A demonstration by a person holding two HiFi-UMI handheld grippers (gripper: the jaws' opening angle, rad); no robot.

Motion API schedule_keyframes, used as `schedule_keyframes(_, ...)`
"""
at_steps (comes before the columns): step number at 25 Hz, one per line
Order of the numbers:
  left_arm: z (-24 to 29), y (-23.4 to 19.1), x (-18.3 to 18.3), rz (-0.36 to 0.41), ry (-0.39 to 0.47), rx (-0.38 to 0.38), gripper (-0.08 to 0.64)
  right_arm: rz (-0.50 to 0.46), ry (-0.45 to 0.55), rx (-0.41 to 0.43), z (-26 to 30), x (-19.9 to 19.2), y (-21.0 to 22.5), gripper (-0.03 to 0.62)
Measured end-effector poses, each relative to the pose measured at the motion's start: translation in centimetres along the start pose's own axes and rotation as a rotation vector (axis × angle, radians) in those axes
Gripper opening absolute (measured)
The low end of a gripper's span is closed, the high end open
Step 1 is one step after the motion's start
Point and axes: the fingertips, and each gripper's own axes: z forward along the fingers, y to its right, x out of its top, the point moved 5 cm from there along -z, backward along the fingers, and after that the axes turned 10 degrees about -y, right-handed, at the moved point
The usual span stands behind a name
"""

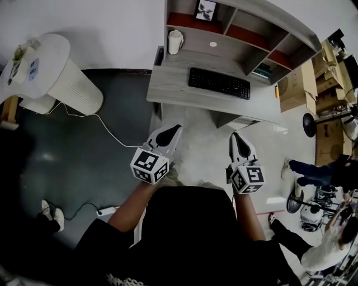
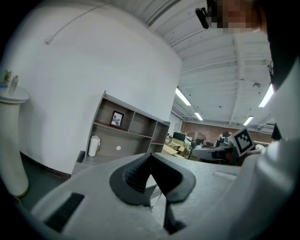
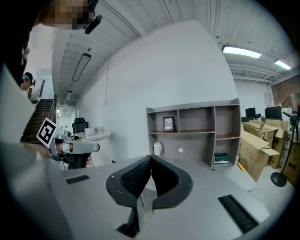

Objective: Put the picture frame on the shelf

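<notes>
Both grippers hang over the pale floor in front of the desk, well apart from it. The left gripper has its jaws pressed together with nothing between them, and the right gripper is closed and empty too. The picture frame already stands upright in the top left compartment of the shelf at the back of the desk; its picture is too small to make out. Below it, a white cylindrical container stands on the desk, with a black keyboard nearer the front. The person's dark top hides the floor at the bottom of the head view, and cardboard boxes at the right are partly cut off.
</notes>
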Motion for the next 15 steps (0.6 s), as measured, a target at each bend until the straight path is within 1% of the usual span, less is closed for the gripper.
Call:
schedule_keyframes(5,0.9,6.2,-1.5,0.042,0.011,0.077,0.017,-0.018,0.027,-0.007,-4.8,-1.9,4.0,0.012)
schedule_keyframes(9,1.0,10.3,-1.8,0.055,0.053,0.157,0.017,-0.037,0.064,-0.020,-9.0,-2.7,7.0,0.012)
schedule_keyframes(12,1.0,13.7,-2.1,0.094,0.071,0.208,0.017,-0.019,0.067,-0.017,-11.4,-3.8,8.6,0.012)
schedule_keyframes(15,1.0,16.5,-3.2,0.095,0.058,0.255,0.018,-0.010,0.076,0.005,-13.7,-4.9,9.6,0.012)
